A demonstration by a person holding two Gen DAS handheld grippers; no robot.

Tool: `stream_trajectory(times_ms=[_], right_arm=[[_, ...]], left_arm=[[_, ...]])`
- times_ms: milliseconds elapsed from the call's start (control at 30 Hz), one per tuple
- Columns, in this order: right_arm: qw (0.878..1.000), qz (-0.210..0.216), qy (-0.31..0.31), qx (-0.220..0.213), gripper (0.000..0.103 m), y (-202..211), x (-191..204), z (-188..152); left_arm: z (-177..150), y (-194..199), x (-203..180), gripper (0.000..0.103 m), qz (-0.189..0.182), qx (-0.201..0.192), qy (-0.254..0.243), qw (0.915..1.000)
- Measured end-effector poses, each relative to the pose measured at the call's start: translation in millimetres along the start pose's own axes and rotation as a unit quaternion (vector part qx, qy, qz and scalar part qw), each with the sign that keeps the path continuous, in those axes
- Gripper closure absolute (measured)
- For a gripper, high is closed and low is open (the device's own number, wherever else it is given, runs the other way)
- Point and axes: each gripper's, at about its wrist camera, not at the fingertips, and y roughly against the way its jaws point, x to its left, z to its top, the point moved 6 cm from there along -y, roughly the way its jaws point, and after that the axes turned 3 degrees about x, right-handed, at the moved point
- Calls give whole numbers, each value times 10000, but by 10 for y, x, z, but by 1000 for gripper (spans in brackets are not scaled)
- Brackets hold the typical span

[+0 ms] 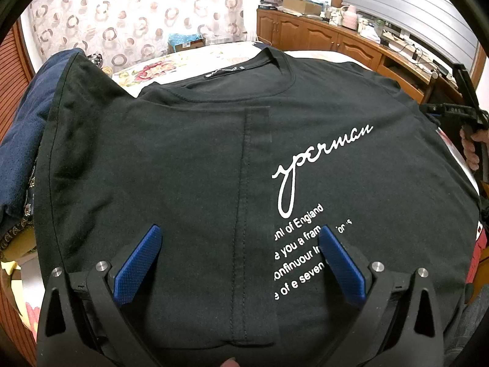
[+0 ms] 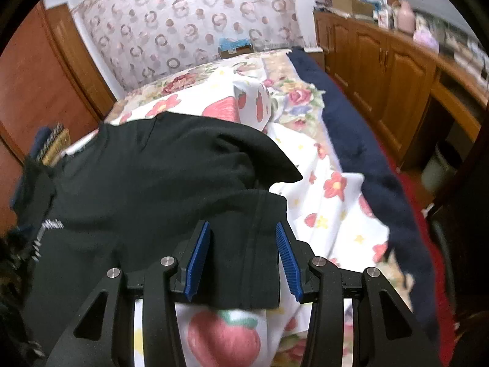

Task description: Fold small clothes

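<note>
A black T-shirt point(image 1: 189, 159) with white lettering lies face up on the bed, its left side folded over the middle. My left gripper point(image 1: 238, 238) is open, hovering over the shirt's lower part, blue fingers apart. In the right wrist view the shirt point(image 2: 146, 183) lies crumpled, and its right hem corner point(image 2: 244, 260) lies between the blue fingers of my right gripper point(image 2: 243, 244), which are open and not pressing it. The right gripper also shows in the left wrist view point(image 1: 464, 113), at the shirt's right edge.
The bed has a floral and strawberry sheet point(image 2: 330, 214). A navy blanket point(image 2: 366, 165) lies along its right side, and navy cloth point(image 1: 21, 140) lies left of the shirt. Wooden cabinets point(image 2: 382, 70) stand to the right, a patterned curtain point(image 1: 128, 15) behind.
</note>
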Motion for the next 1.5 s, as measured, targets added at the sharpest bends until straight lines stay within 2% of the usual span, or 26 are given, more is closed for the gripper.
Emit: stream_trajectory(times_ms=[133,267,300,400,633,867,967,1067,1233,1333,1400,1500], right_arm=[[9988,396,-278,48,59,-67,-129,19],[9979,616,-215,-31,92,-51,-117,23],[9987,505,-101,-61,97,-38,-99,26],[9993,195,243,-185,100,29,-7,23],[9946,-19,659,-797,100,330,223,96],[9862,400,1219,-1043,100,511,719,47],[9806,665,1594,-925,100,444,1043,-114],[9762,866,1894,-596,100,253,1286,-389],[9746,868,2057,-174,100,-42,1369,-750],[9760,803,2022,-113,93,-88,1289,-831],[9775,698,1986,-136,76,-44,1234,-826],[9778,635,1970,-313,69,126,1285,-755]], left_arm=[[4,-6,10,0,1,0,2,10000],[2,-3,8,0,2,1,1,10000],[0,-1,4,0,0,1,3,10000],[-2,1,1,0,1,1,4,10000],[0,-2,5,0,1,1,3,10000],[5,-7,14,0,2,2,4,10000],[3,-5,10,0,1,2,5,10000],[2,-5,10,0,2,1,6,10000],[-1,-2,2,0,2,3,8,10000],[2,-2,3,0,2,5,8,10000],[3,-9,11,0,2,4,9,10000],[5,-7,11,0,4,2,9,10000]])
